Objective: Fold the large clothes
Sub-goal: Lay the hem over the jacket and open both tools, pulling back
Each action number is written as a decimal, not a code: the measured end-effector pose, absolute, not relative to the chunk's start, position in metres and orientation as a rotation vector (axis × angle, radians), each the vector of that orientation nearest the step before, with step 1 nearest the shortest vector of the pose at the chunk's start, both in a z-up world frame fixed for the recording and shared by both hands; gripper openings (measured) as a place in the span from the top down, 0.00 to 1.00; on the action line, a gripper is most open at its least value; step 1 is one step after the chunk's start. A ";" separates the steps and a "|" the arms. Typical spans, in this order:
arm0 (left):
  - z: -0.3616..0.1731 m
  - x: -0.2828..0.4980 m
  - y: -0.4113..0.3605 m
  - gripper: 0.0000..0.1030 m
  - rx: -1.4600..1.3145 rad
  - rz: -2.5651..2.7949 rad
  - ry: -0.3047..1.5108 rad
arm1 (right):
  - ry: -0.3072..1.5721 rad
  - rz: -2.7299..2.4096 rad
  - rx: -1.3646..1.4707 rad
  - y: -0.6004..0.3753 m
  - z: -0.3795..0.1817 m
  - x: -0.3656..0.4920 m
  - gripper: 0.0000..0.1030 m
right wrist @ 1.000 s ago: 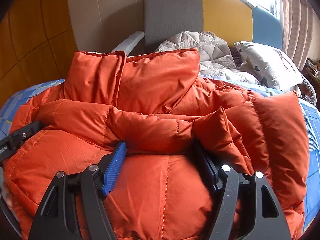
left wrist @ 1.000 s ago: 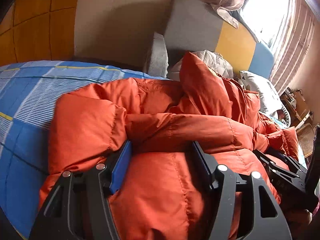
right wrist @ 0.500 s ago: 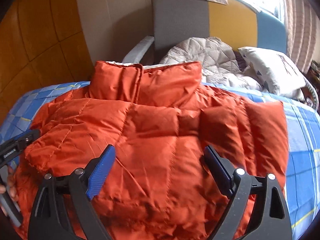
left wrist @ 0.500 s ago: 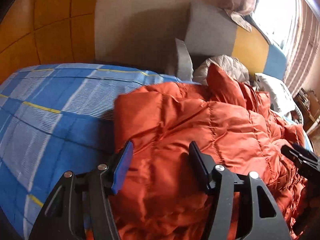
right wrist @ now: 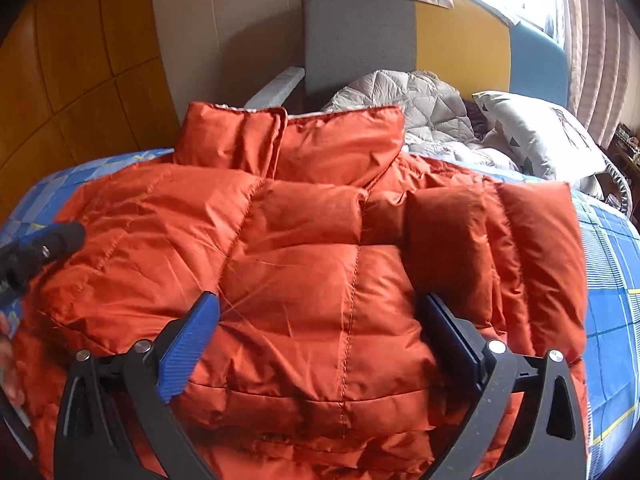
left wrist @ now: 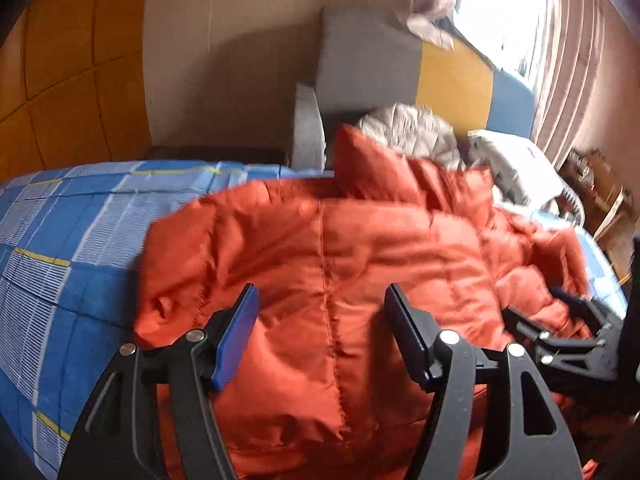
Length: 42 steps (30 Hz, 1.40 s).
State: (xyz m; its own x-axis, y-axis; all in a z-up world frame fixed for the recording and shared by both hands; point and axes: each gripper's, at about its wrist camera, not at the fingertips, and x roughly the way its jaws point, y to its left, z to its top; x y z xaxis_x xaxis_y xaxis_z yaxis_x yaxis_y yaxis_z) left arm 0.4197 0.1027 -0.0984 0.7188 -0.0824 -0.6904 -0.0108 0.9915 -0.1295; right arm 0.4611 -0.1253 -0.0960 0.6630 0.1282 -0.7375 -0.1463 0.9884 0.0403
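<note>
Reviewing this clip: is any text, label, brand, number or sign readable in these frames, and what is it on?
None can be read.
A faint white mark on the left tongs, at the left edge of the right wrist view: too blurred to read.
The orange jacket and the blue checked bedsheet show no print or label.

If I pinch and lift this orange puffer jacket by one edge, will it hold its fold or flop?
The orange puffer jacket will probably flop: its quilted panels crease and sag softly over the blue plaid bedspread. The shiny shell looks slippery, so a shallow pinch by the right claw may slide off. Its puffy fill suggests it is light for its bulk and springs back.
</note>
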 end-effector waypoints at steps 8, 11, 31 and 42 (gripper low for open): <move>-0.121 0.429 0.104 0.33 -0.148 -0.039 0.785 | 0.869 0.160 -0.024 -0.122 -0.114 0.476 0.03; -0.124 0.432 0.105 0.33 -0.155 -0.037 0.790 | 0.879 0.160 -0.030 -0.120 -0.118 0.478 0.03; -0.063 0.338 0.118 0.25 -0.150 0.002 0.664 | 0.880 0.171 0.013 -0.139 -0.085 0.435 0.03; -0.056 0.265 0.123 0.21 -0.161 -0.010 0.653 | 0.932 0.126 0.063 -0.202 -0.078 0.364 0.03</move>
State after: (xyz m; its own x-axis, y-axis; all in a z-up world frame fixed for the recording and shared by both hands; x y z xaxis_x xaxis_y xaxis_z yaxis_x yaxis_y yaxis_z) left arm 0.2647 0.1232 -0.0564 0.7947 -0.0598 -0.6041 -0.0413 0.9875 -0.1522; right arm 0.3636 -0.2018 -0.0777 0.5896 0.1357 -0.7962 -0.0813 0.9908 0.1086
